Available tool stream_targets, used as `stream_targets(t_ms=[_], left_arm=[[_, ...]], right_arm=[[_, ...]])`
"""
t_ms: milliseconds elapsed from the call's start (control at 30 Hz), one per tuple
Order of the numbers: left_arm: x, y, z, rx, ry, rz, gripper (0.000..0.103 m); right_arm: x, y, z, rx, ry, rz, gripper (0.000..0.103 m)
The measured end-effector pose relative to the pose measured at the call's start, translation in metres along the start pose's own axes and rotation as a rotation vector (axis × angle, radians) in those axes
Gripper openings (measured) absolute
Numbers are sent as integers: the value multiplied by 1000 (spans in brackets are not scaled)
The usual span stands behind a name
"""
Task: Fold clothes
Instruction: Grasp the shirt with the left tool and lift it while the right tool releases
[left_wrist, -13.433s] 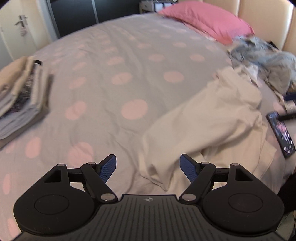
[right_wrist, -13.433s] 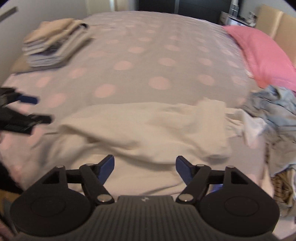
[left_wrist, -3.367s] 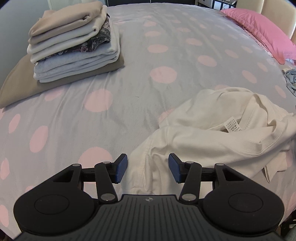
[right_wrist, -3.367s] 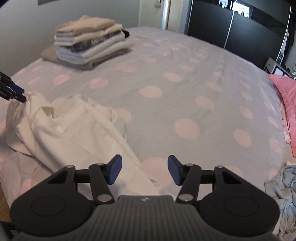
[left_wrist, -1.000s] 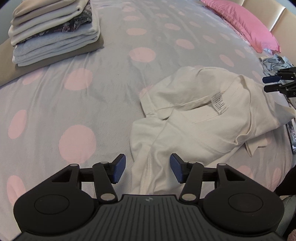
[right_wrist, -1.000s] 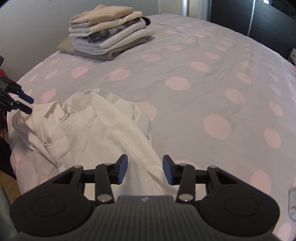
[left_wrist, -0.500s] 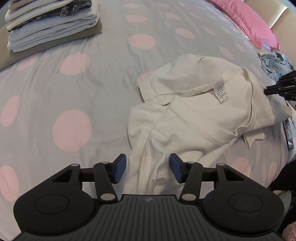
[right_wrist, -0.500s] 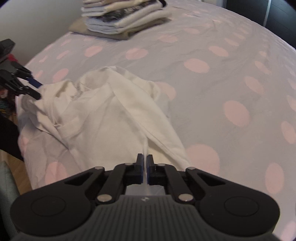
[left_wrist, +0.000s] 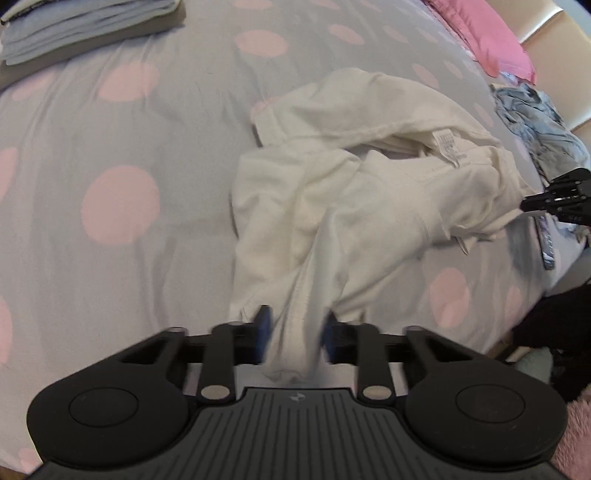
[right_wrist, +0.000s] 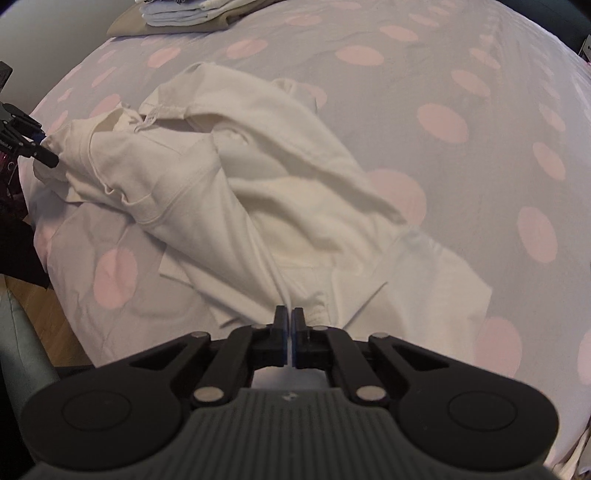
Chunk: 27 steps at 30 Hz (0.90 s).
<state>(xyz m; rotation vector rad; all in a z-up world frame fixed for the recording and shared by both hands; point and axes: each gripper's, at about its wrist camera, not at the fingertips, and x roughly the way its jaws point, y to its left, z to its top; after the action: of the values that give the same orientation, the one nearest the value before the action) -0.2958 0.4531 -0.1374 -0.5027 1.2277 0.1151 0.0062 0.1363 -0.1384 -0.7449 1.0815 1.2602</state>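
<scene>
A cream garment (left_wrist: 369, 192) lies crumpled on the grey bedspread with pink dots (left_wrist: 122, 203), its label showing near the collar. My left gripper (left_wrist: 295, 330) straddles a bunched fold at the garment's near end. Its jaws are closing with the cloth between the blue pads, which are blurred. My right gripper (right_wrist: 289, 325) is shut on the hem of the same garment (right_wrist: 258, 184). From the left wrist it shows as a black tip (left_wrist: 528, 205) at the cloth's right edge. The right wrist view has the left gripper (right_wrist: 35, 140) at the far left corner of the cloth.
A stack of folded clothes (left_wrist: 74, 26) sits at the far left of the bed. A pink pillow (left_wrist: 491, 33), a heap of blue-grey clothes (left_wrist: 535, 114) and a phone (left_wrist: 546, 243) lie to the right. The bed's edge and wooden floor (right_wrist: 55, 332) are close.
The right jaws shut on the hem and moved along with it. The left jaws narrowed around the fold, and that camera tipped further down over the garment.
</scene>
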Motion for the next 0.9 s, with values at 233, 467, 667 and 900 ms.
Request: stream_targets(t_ms=[233, 467, 667, 900], left_arm=[[17, -40, -21, 227, 144, -117, 22], [8, -57, -28, 327, 104, -38, 27], [-12, -60, -22, 305, -52, -34, 31], [5, -56, -13, 261, -28, -12, 31]], right_arm=[[0, 12, -26, -16, 32, 46, 3], [-22, 18, -34, -72, -19, 9, 9], [-40, 27, -18, -106, -116, -20, 24], [-38, 32, -3, -126, -154, -50, 26]])
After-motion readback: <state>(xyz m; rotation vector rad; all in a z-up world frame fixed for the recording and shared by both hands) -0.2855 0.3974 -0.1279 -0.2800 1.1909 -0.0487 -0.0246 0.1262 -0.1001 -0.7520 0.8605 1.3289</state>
